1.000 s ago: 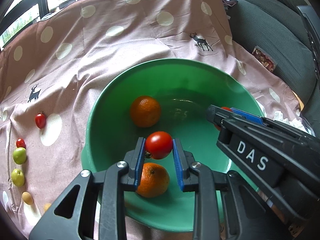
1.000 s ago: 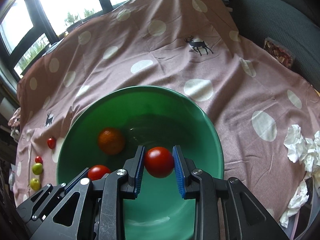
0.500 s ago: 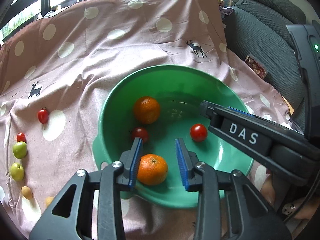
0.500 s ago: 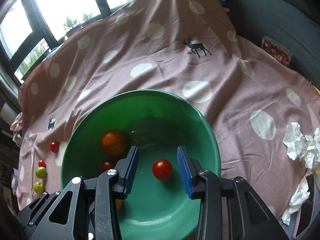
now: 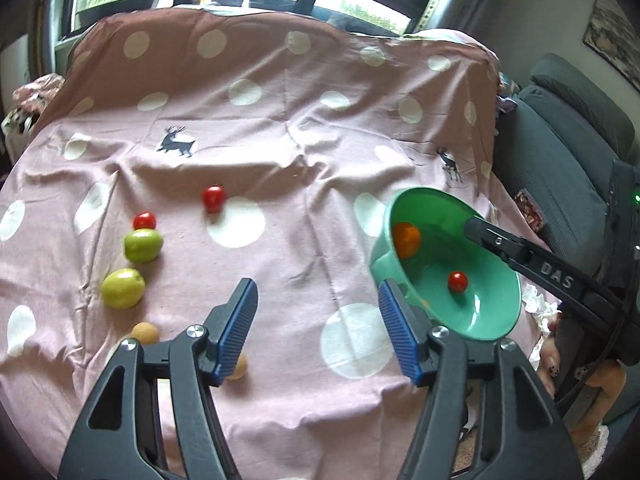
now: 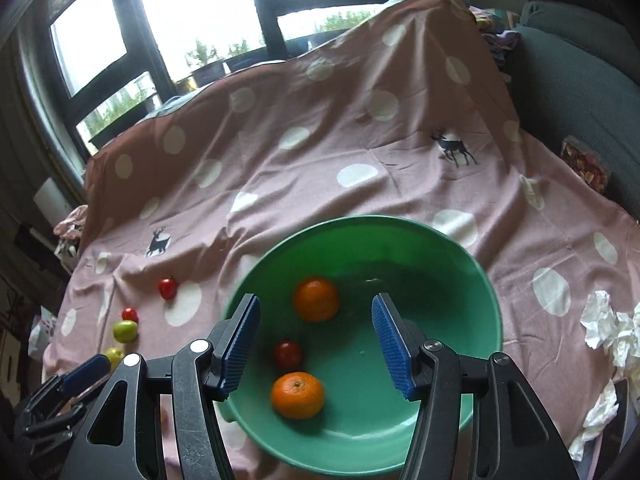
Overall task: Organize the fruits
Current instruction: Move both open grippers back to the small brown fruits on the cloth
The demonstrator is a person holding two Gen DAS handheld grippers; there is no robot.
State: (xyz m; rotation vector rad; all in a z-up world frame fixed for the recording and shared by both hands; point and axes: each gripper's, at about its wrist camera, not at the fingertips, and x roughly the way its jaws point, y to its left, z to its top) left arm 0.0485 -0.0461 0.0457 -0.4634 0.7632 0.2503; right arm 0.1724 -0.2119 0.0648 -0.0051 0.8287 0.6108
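The green bowl (image 6: 460,264) holds two oranges (image 6: 317,299) (image 6: 297,395) and a red tomato (image 6: 287,354); the left wrist view shows the bowl (image 5: 496,320) with an orange (image 5: 406,240) and a second tomato (image 5: 457,281). My right gripper (image 6: 316,346) is open and empty above the bowl. My left gripper (image 5: 318,330) is open and empty over the cloth, left of the bowl. On the cloth lie two red tomatoes (image 5: 213,198) (image 5: 144,221), two green fruits (image 5: 143,244) (image 5: 122,288) and two small tan fruits (image 5: 145,332) (image 5: 238,367).
A pink polka-dot cloth (image 5: 280,128) covers the surface. A grey sofa (image 5: 560,152) stands at the right. Crumpled white tissue (image 6: 608,328) lies right of the bowl. Windows (image 6: 208,12) are behind.
Both grippers opened and dropped their tomatoes into the bowl. The left gripper then pulled back and swung left over the cloth; the right gripper rose a little.
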